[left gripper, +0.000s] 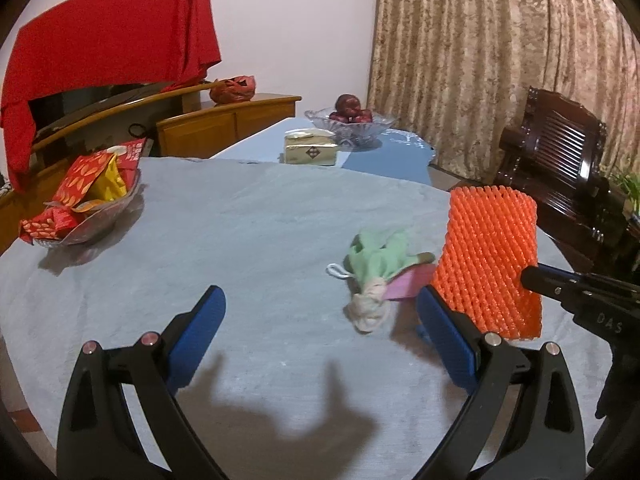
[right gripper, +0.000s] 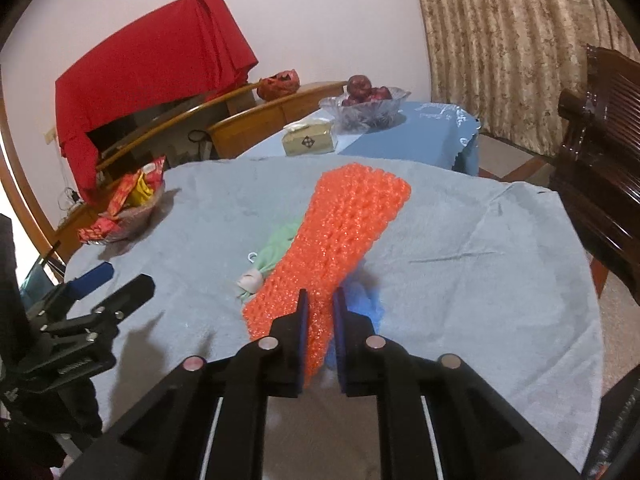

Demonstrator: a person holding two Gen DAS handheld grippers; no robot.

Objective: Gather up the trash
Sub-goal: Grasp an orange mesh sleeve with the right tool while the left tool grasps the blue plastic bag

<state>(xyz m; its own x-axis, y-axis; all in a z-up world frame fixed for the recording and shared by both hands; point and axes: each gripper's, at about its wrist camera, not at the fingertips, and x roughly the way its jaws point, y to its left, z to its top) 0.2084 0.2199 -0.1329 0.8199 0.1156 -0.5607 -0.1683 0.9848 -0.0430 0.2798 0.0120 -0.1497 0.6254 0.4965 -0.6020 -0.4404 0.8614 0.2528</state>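
Progress: one piece of trash in hand, no bin or bag in either view, so collection looks barely begun.

Right gripper (right gripper: pixel 319 300): jaws pinched on the lower end of the orange foam fruit net (right gripper: pixel 344 232), centre of the right wrist view; in the left wrist view the net stands raised at right.

Left gripper (left gripper: pixel 320 320): jaws wide apart, nothing between them, lower part of its frame.

Left on the grey tablecloth (left gripper: pixel 248 216): crumpled green and pink wrapper (left gripper: pixel 376 276), just beside the net.

Containers: glass dish (left gripper: pixel 100 220), left, holding red and yellow snack packets; glass bowl (left gripper: pixel 352 126), upper centre, holding red apples; tissue box (left gripper: pixel 310 148) before it.
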